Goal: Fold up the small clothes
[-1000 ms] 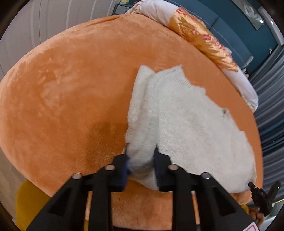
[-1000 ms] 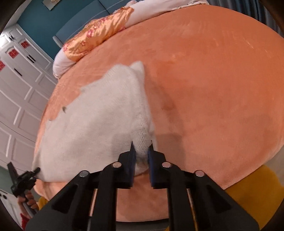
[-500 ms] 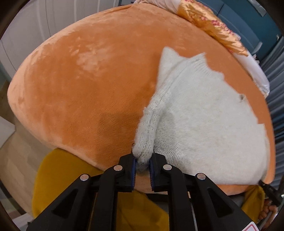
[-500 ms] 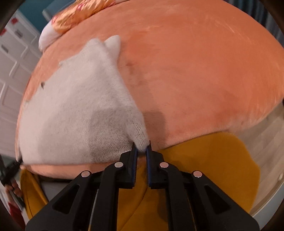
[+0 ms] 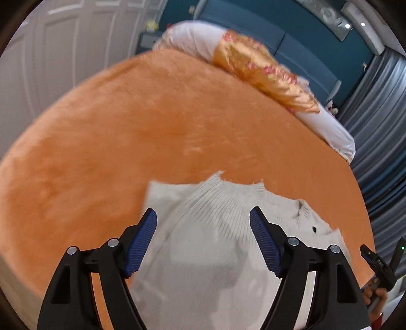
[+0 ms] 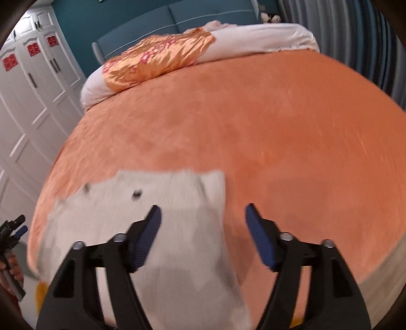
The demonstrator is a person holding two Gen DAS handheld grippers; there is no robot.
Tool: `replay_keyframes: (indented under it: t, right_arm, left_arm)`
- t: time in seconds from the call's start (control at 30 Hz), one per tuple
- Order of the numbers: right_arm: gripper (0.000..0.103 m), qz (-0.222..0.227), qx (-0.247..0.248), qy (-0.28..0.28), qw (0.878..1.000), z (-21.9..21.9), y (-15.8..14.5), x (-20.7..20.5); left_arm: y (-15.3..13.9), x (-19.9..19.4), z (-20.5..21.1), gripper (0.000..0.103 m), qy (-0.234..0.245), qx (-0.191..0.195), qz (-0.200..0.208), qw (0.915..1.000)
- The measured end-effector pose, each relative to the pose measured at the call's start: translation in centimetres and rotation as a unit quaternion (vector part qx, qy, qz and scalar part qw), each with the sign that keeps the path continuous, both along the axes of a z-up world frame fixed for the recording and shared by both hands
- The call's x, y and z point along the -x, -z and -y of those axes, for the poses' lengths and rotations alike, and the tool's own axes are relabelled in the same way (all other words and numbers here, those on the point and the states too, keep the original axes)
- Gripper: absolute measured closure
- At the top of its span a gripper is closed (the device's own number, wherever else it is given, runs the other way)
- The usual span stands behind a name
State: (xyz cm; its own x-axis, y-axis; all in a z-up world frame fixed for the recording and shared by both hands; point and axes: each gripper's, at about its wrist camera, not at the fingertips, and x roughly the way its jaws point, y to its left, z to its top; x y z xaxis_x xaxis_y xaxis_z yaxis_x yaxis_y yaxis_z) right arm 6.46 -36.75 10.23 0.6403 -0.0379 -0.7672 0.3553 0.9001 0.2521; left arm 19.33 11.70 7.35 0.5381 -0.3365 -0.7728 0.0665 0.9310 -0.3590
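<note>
A small white knit sweater (image 5: 218,248) lies flat on the orange bedspread (image 5: 142,121), near the bed's front edge. In the left wrist view my left gripper (image 5: 203,215) hovers over its upper part, jaws opening wide, with nothing pinched between the blue pads. In the right wrist view the sweater (image 6: 162,203) shows two small dark buttons, and my right gripper (image 6: 203,210) hangs above its right edge, jaws also opening, nothing held. The other hand-held gripper (image 5: 380,264) shows at the lower right of the left wrist view.
A white duvet with a gold satin cover (image 5: 264,71) is bunched at the head of the bed against a teal headboard (image 6: 177,17). White wardrobe doors (image 6: 30,83) stand on one side, grey curtains (image 5: 380,142) on the other. Orange bedspread (image 6: 279,132) stretches beyond the sweater.
Both grippers let go of the sweater edges they held and opened wide. They moved up and forward over the bed, and the sweater now lies flat with its near part folded over.
</note>
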Motion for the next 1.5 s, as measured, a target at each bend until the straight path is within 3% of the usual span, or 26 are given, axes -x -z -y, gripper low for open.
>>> replay_keyframes:
  t: [0.13, 0.17, 0.2, 0.23, 0.27, 0.37, 0.43, 0.5, 0.6, 0.63, 0.7, 0.8, 0.87, 0.97, 1.07, 1.2, 1.37, 1.5]
  right_arm:
    - [0.035, -0.04, -0.007, -0.014, 0.999, -0.4, 3.7, -4.7]
    - [0.055, -0.049, -0.012, -0.021, 0.998, -0.5, 4.5, -5.1]
    - [0.071, -0.063, -0.022, -0.033, 0.997, -0.7, 5.3, -6.0]
    - [0.094, -0.067, -0.03, -0.037, 0.997, -0.8, 5.4, -6.4]
    - [0.094, -0.035, -0.04, -0.037, 0.998, -0.7, 4.4, -6.2]
    - [0.095, 0.064, -0.054, -0.024, 0.996, 0.5, -0.3, -4.2]
    - [0.095, 0.09, -0.051, -0.001, 0.995, 1.8, -1.3, -3.4]
    - [0.096, 0.051, -0.04, 0.022, 0.998, 3.3, 1.2, -4.2]
    - [0.096, -0.067, -0.056, 0.034, 0.996, 4.1, 8.8, -6.3]
    - [0.095, -0.058, -0.049, 0.034, 0.997, 4.0, 9.4, -6.2]
    - [0.092, -0.053, -0.042, 0.032, 0.997, 3.6, 7.9, -6.3]
    - [0.072, -0.045, -0.031, 0.048, 0.997, 3.0, 5.3, -5.6]
    - [0.071, -0.012, 0.0, 0.05, 0.999, 1.5, 2.5, -4.1]
    - [0.072, 0.022, -0.025, -0.016, 0.999, -2.9, 0.0, -3.1]
    - [0.072, 0.017, -0.037, -0.117, 0.992, -10.9, -0.1, -3.0]
    - [0.074, 0.004, -0.035, -0.214, 0.976, -19.2, 1.1, -1.8]
    - [0.075, -0.024, -0.04, -0.244, 0.969, -22.7, 2.9, -0.9]
    - [0.078, -0.039, -0.03, -0.23, 0.972, -21.1, 3.7, -0.5]
  left_arm:
    - [3.3, -3.7, 1.6, 0.033, -0.004, 0.01, -0.038, 0.9992]
    - [3.9, -4.3, 1.9, 0.037, 0.0, 0.013, -0.04, 0.9991]
    - [4.4, -4.7, 2.2, 0.066, 0.007, 0.014, -0.045, 0.9989]
    - [4.8, -5.3, 2.6, 0.097, 0.022, 0.006, -0.054, 0.9983]
    - [4.6, -5.6, 2.9, 0.097, 0.027, 0.004, -0.053, 0.9982]
    - [1.6, -4.8, 1.8, 0.098, 0.022, -0.017, 0.005, 0.9996]
    - [0.6, -5.0, 0.7, 0.098, 0.001, -0.032, 0.018, 0.9993]
    - [2.1, -5.9, 0.1, 0.098, -0.017, -0.064, 0.004, 0.9978]
    - [6.8, -7.0, 0.2, 0.096, -0.026, -0.084, -0.052, 0.9948]
    - [8.1, -7.0, 0.4, 0.094, -0.028, -0.09, -0.055, 0.994]
    - [7.2, -6.3, 1.2, 0.086, -0.038, -0.114, -0.031, 0.9923]
    - [5.4, -5.5, 1.8, 0.067, -0.039, -0.13, -0.024, 0.9905]
    - [2.9, -3.9, 2.7, 0.064, -0.042, -0.153, 0.005, 0.9872]
    - [0.0, -1.3, 5.4, 0.059, -0.012, -0.166, 0.037, 0.9854]
    - [-1.2, 1.2, 9.9, 0.058, 0.038, -0.179, 0.049, 0.9818]
    - [-0.5, 3.9, 14.3, 0.058, 0.072, -0.202, 0.042, 0.9758]
    - [2.0, 4.8, 14.9, 0.058, 0.072, -0.188, -0.006, 0.9795]
    - [3.2, 5.7, 14.6, 0.058, 0.067, -0.196, -0.023, 0.978]
